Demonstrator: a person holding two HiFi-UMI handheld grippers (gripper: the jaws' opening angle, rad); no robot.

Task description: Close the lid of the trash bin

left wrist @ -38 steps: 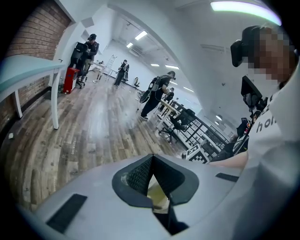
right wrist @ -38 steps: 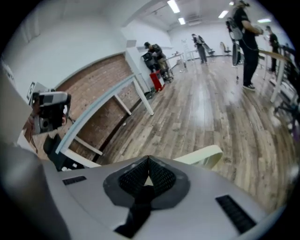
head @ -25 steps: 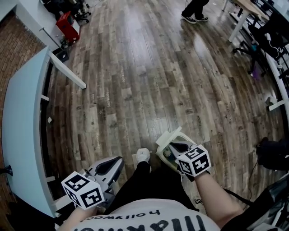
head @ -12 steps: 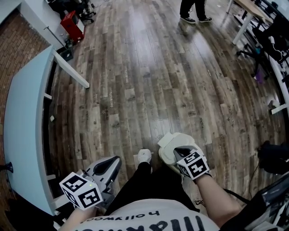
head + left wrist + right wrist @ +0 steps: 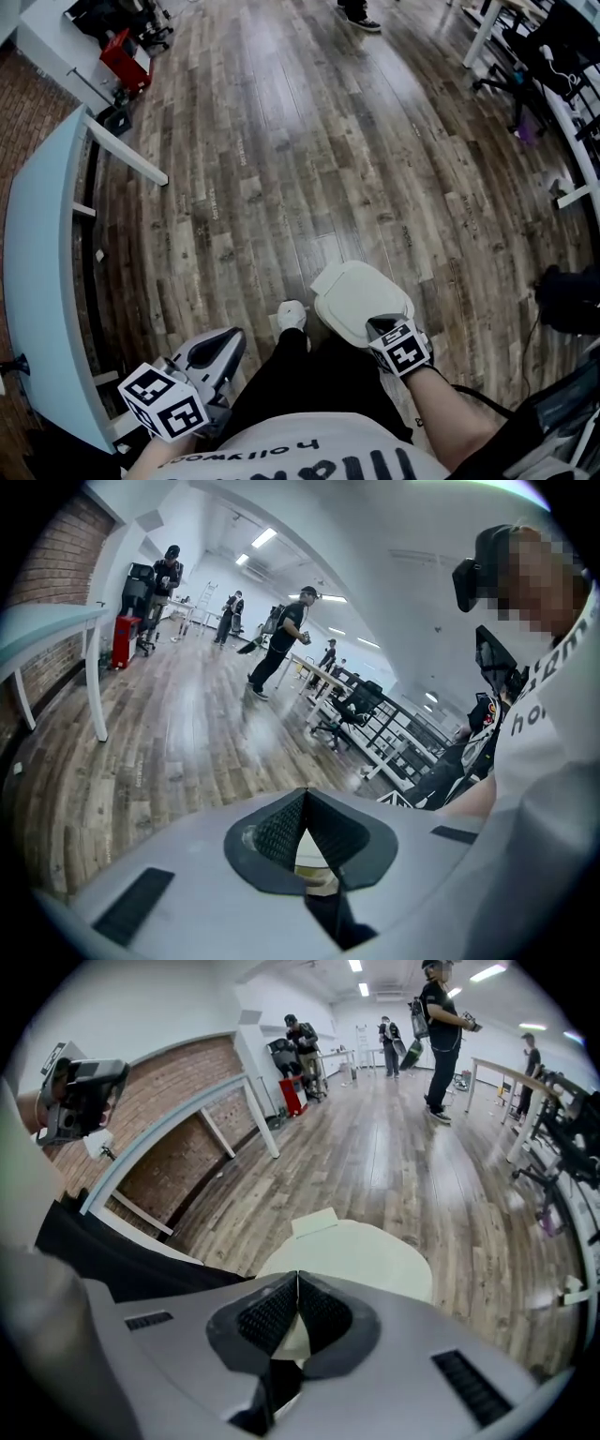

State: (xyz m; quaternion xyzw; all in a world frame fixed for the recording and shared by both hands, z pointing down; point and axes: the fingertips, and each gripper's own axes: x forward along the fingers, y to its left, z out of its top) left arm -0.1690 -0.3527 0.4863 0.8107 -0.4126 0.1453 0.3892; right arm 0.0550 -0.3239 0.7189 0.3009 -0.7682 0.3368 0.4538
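Note:
The trash bin stands on the wooden floor just in front of the person's feet, and its cream lid (image 5: 359, 298) (image 5: 358, 1252) lies flat over it. My right gripper (image 5: 379, 324) (image 5: 298, 1279) is shut, with nothing between its jaws, and it sits over the lid's near edge. I cannot tell whether its tips touch the lid. My left gripper (image 5: 232, 337) (image 5: 305, 797) is also shut and holds nothing. It hangs at the left by the person's leg, well apart from the bin.
A long white table (image 5: 37, 272) runs along the left with a slanted leg (image 5: 122, 148). The person's white shoe (image 5: 292, 317) is beside the bin. A black bag (image 5: 567, 302) lies at the right. Desks and chairs (image 5: 525, 56) stand at the far right, and people (image 5: 441, 1026) stand far off.
The lid has swung down from a raised, tilted position to flat over the bin. My right gripper came down and back with it. The left gripper has hardly moved.

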